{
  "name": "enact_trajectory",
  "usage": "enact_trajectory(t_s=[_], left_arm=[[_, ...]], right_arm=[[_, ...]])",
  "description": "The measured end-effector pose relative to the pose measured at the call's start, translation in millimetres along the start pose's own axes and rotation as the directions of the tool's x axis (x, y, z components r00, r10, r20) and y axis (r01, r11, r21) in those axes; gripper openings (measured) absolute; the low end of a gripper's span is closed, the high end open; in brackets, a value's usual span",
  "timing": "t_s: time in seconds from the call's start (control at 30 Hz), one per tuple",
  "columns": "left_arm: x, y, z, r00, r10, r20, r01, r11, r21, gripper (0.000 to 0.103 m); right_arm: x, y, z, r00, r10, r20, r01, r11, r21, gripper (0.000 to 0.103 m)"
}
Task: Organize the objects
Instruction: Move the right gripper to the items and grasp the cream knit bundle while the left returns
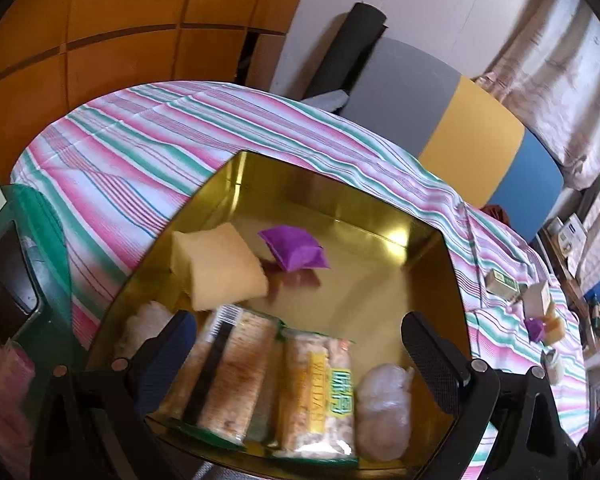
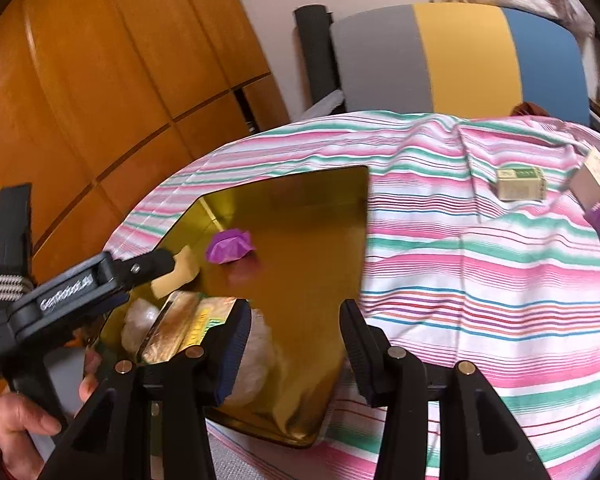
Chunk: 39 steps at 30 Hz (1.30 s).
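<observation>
1. My left claw (image 1: 296, 344) hangs wide and empty over the gold tin (image 1: 340, 216), above the snack packets (image 1: 320, 392).
2. My right claw (image 2: 296, 344) is spread too, holding nothing.
3. I'd next swing right to the small boxes (image 2: 520, 184) on the striped cloth (image 2: 480, 280), gripping one squarely across its flat sides.
4. One packet reads "WEIDA"; the rest is blurred.
</observation>
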<state>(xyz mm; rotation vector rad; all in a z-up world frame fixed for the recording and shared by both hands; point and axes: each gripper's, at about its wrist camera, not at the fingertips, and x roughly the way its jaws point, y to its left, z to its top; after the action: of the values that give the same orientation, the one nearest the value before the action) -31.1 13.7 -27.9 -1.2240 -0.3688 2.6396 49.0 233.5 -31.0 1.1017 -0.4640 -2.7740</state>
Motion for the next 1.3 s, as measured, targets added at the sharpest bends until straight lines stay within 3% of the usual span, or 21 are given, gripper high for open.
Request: enact_trajectory(t_s=[0.43, 0.73, 0.8, 0.93, 1.03, 1.2, 1.27, 1.3], left_arm=[[-2, -65, -23, 0.996, -0.079, -0.049, 0.086, 0.980, 0.178, 0.103], [-4, -114, -41, 0.984, -0.143, -0.106, 0.167, 0.946, 0.278, 0.103], [-5, -124, -47, 0.981, -0.150, -0.119, 0.179, 0.938, 0.298, 0.103], [-5, -143, -60, 0.973, -0.174, -0.154, 0.217, 0.918, 0.332, 0.103], [-5, -157, -69, 0.966, -0.185, -0.179, 0.240, 0.898, 0.368, 0.103], [-6, -175, -82, 0.960, -0.194, -0.203, 0.262, 0.877, 0.404, 0.103], [-5, -179, -87, 0.957, -0.194, -0.218, 0.270, 0.871, 0.411, 0.103], [-5, -180, -89, 0.955, -0.194, -0.224, 0.273, 0.869, 0.412, 0.103]], right_arm=[[-26, -62, 1, 0.993, -0.110, 0.040, 0.105, 0.988, 0.117, 0.047], [-54, -132, -15, 0.962, -0.272, 0.031, 0.259, 0.940, 0.220, 0.047], [-62, -151, -21, 0.944, -0.328, 0.019, 0.313, 0.915, 0.254, 0.048], [-77, -193, -34, 0.916, -0.400, -0.017, 0.380, 0.856, 0.352, 0.059], [-87, -223, -42, 0.891, -0.452, -0.031, 0.424, 0.808, 0.409, 0.060], [-106, -269, -31, 0.798, -0.602, -0.004, 0.543, 0.716, 0.438, 0.064], [-113, -288, -23, 0.774, -0.633, 0.023, 0.551, 0.692, 0.466, 0.082], [-114, -298, -18, 0.769, -0.639, 0.025, 0.553, 0.684, 0.475, 0.083]])
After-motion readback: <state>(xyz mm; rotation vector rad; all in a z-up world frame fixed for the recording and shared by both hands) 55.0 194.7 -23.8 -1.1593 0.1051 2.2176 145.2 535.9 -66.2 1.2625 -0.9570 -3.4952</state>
